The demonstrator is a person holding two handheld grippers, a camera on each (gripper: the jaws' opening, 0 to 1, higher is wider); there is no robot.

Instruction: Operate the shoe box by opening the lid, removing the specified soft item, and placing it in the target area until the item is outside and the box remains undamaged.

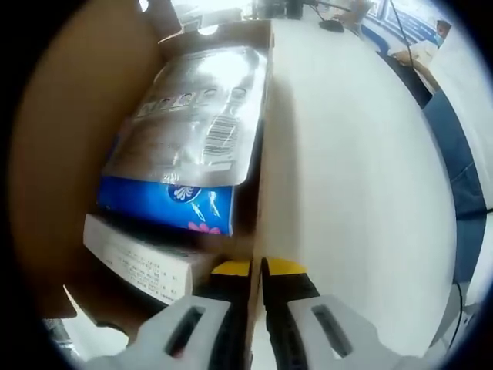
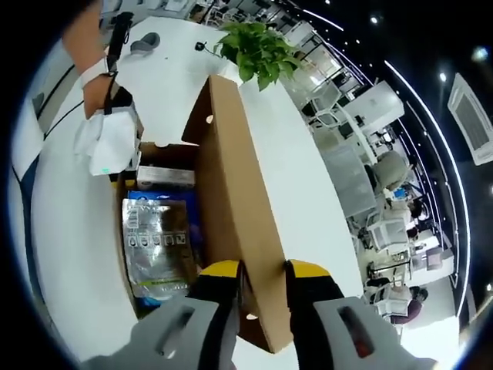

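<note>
The brown shoe box stands with its lid (image 2: pixel 235 177) raised on edge. My right gripper (image 2: pixel 263 274) is shut on the lid's free edge, one yellow-tipped jaw on each face. My left gripper (image 1: pixel 256 270) is shut on the box's side wall (image 1: pixel 262 154); it also appears in the right gripper view as the white left gripper (image 2: pixel 108 146), held by a person's hand. Inside lie a silvery plastic packet (image 1: pixel 192 116) (image 2: pixel 154 250) on a blue soft tissue pack (image 1: pixel 166 204) (image 2: pixel 191 231), and beside them a small white carton (image 1: pixel 135 258) (image 2: pixel 166 177).
The box sits on a white table (image 1: pixel 354 193) (image 2: pixel 69 231). A green potted plant (image 2: pixel 258 50) stands just past the box's far end, and a grey mouse (image 2: pixel 146 42) lies further off. A person in blue (image 1: pixel 462 177) sits at the table's edge.
</note>
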